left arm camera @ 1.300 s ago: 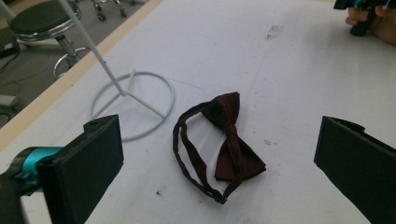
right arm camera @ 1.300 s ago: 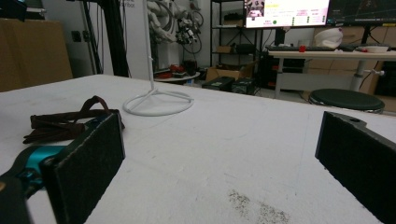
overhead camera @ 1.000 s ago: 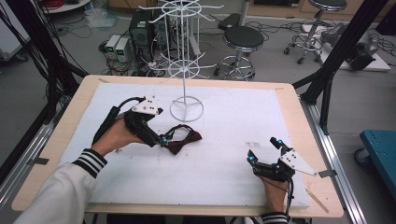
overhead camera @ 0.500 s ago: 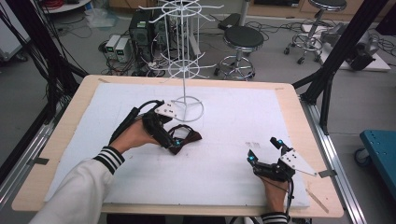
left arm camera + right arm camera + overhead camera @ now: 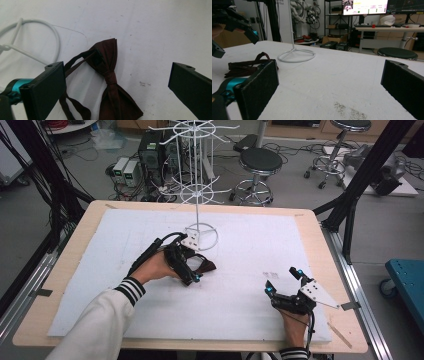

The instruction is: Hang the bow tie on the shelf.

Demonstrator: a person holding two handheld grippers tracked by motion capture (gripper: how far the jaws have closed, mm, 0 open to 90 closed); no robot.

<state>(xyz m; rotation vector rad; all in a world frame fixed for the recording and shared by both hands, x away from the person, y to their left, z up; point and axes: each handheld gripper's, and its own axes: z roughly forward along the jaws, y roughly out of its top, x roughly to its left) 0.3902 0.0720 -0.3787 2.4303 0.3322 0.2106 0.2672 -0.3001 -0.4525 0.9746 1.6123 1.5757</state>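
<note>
Item under handling: one dark maroon bow tie (image 5: 110, 85) with a thin dark neck strap (image 5: 75, 106). It lies flat on the white-covered worktop (image 5: 240, 285), both wings spread, centre knot intact. The strap trails loose in a loop beside it. Position: just beside the ring base of the white wire stand (image 5: 201, 231).

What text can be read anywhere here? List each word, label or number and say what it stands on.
No text can be read in these pictures.
Monitor screens in the right gripper view: coloured bars and marks, too small and blurred to read.
Bow tie, left gripper, right gripper, white wire stand, white table cover: no lettering visible.
Grey specks on the cover: smudges, not print.
</note>
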